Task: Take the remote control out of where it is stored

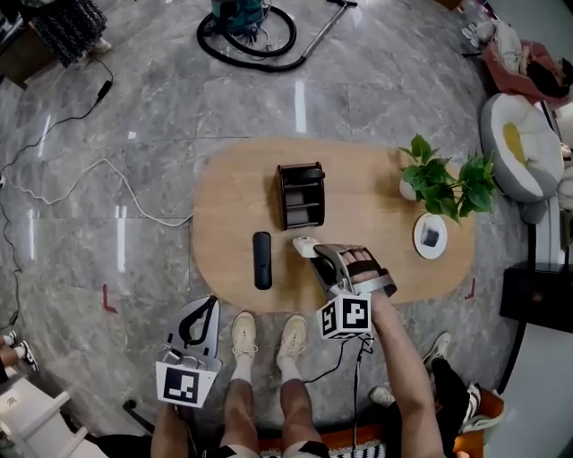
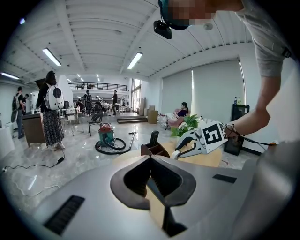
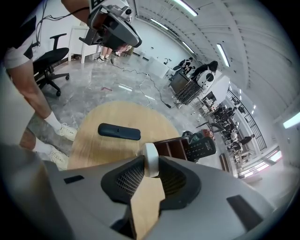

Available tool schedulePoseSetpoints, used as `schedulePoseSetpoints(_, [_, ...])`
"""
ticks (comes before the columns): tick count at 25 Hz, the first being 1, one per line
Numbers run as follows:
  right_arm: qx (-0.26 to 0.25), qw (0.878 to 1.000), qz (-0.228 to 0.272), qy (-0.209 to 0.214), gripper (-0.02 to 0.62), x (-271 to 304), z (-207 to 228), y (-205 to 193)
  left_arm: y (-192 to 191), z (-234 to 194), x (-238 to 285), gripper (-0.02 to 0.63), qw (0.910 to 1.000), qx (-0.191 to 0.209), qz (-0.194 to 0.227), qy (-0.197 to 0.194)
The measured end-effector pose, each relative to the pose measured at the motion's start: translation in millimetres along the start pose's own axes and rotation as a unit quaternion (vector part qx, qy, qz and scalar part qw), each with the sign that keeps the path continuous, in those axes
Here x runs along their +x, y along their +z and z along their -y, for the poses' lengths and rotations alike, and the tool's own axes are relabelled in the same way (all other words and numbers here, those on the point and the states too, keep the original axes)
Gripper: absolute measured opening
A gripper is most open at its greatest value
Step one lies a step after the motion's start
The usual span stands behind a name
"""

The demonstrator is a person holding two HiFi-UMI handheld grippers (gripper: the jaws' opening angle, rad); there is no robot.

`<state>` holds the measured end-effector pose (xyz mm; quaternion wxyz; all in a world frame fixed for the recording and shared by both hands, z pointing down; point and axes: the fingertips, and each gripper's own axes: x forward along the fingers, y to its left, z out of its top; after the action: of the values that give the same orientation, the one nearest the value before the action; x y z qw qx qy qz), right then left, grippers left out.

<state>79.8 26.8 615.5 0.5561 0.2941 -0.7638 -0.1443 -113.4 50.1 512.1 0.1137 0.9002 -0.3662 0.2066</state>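
Note:
A dark brown organizer box (image 1: 300,195) stands in the middle of the oval wooden table (image 1: 376,268). In the right gripper view a black remote with buttons (image 3: 200,146) sticks out of the organizer (image 3: 169,145). Another black remote (image 1: 261,259) lies flat on the table in front of the box. My right gripper (image 1: 313,253) is over the table just right of it, shut on a slim white remote (image 1: 304,246), which shows edge-on between the pads (image 3: 151,159). My left gripper (image 1: 212,302) hangs beside the table's near edge, above the floor, its tips together and empty (image 2: 150,159).
A potted plant (image 1: 443,183) and a round white dish (image 1: 431,235) stand at the table's right end. The person's feet (image 1: 269,335) are at the near edge. A vacuum cleaner (image 1: 246,22) and cables (image 1: 107,165) lie on the marble floor beyond.

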Motion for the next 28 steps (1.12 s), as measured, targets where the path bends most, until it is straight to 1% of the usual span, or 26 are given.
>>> schedulePoseSetpoints(5, [0.002,1.0,-0.002,0.001,0.103,8.7,-5.0,-2.0,-8.1,-2.6,1.8,0.005,1.0,-0.003,-0.007,-0.001])
schedulePoseSetpoints(22, [0.012,1.0,-0.015,0.006,0.103,21.4,-22.2,-10.4,-18.0,-2.6,0.8,0.005,0.9999,-0.006,-0.011,-0.006])
schedulePoseSetpoints(28, [0.0,1.0,-0.016,0.001,0.103,20.2,-26.2,-10.4,-21.0,2.1,-0.3,0.005,0.9999,-0.007,-0.01,-0.009])
